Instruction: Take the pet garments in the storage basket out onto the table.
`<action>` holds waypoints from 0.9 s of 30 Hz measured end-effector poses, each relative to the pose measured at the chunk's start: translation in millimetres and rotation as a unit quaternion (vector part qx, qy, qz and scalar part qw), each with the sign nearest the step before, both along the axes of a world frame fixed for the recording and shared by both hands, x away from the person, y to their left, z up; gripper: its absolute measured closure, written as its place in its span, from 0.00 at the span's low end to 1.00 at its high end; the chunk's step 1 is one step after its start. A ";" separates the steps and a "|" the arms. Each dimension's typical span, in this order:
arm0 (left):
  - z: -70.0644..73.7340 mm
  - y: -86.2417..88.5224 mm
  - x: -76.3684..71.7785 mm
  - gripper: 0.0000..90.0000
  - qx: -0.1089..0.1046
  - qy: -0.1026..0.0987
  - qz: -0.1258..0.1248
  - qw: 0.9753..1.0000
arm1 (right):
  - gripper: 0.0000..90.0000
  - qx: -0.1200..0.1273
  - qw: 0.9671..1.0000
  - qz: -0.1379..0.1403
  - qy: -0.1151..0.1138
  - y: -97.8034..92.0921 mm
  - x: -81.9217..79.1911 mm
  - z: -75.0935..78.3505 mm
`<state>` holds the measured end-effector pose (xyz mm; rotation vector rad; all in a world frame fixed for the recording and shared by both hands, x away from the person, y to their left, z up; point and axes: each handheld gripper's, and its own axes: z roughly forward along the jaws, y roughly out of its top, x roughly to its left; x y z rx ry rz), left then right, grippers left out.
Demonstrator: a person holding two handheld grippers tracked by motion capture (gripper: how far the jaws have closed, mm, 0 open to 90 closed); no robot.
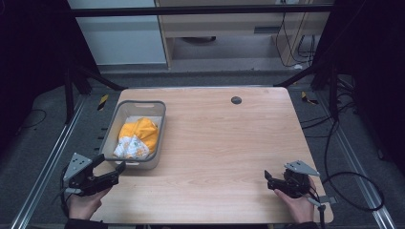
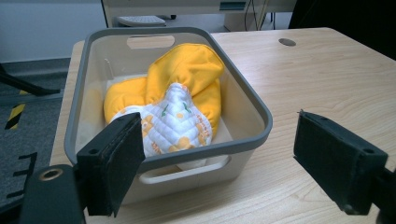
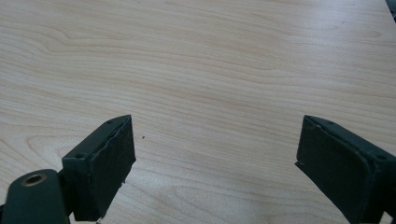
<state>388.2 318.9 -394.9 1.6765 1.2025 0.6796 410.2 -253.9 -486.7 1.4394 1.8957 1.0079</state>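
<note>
Two claws wait at the near edge of my desk (image 1: 215, 143), both spread wide and holding nothing. My left claw (image 1: 109, 172) sits at about seven o'clock, just beside the near wall of a grey bin (image 1: 160, 125); my right claw (image 1: 271, 181) rests at five o'clock over bare wood. Inside the bin lies a bundled cloth (image 1: 137, 136), yellow with a white printed patch. I judge the step is reaching in for that cloth. To do it well, I should lift the left claw over the near rim, come down on the raised yellow fold (image 2: 191, 70), and close on a thick gather. Whatever lies beneath the bundle is hidden, and the print is too small to read.
</note>
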 end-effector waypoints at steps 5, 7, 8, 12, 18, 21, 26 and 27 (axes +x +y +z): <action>3.1 -0.2 4.3 0.17 0.004 0.001 -0.001 1.000 | 0.13 -0.001 1.000 0.000 -0.002 -0.5 -0.3 0.2; 4.1 -0.4 5.3 0.17 0.005 0.000 -0.002 1.000 | 0.13 0.002 1.000 -0.001 -0.001 -0.8 -0.3 0.6; 5.8 -0.8 7.6 0.17 0.005 -0.001 -0.001 1.000 | 0.13 -0.002 1.000 -0.001 -0.003 -1.8 0.5 -0.2; 7.9 -1.0 11.7 0.17 0.006 -0.003 0.000 1.000 | 0.13 -0.002 1.000 -0.001 -0.003 -1.7 0.3 0.1; 9.6 1.7 18.2 0.17 0.004 -0.002 0.004 1.000 | 0.13 -0.002 1.000 0.000 -0.002 -1.1 0.7 -0.2; 10.1 3.0 21.3 0.17 0.002 0.000 0.005 1.000 | 0.13 -0.002 1.000 0.001 -0.002 -0.9 0.8 -0.2; 10.7 2.9 25.7 0.17 0.002 0.002 0.008 1.000 | 0.13 -0.003 1.000 0.001 -0.003 -0.7 0.7 -0.1; 11.8 2.6 28.3 0.17 0.002 0.003 0.007 1.000 | 0.13 -0.002 1.000 0.002 -0.003 -0.7 0.7 -0.1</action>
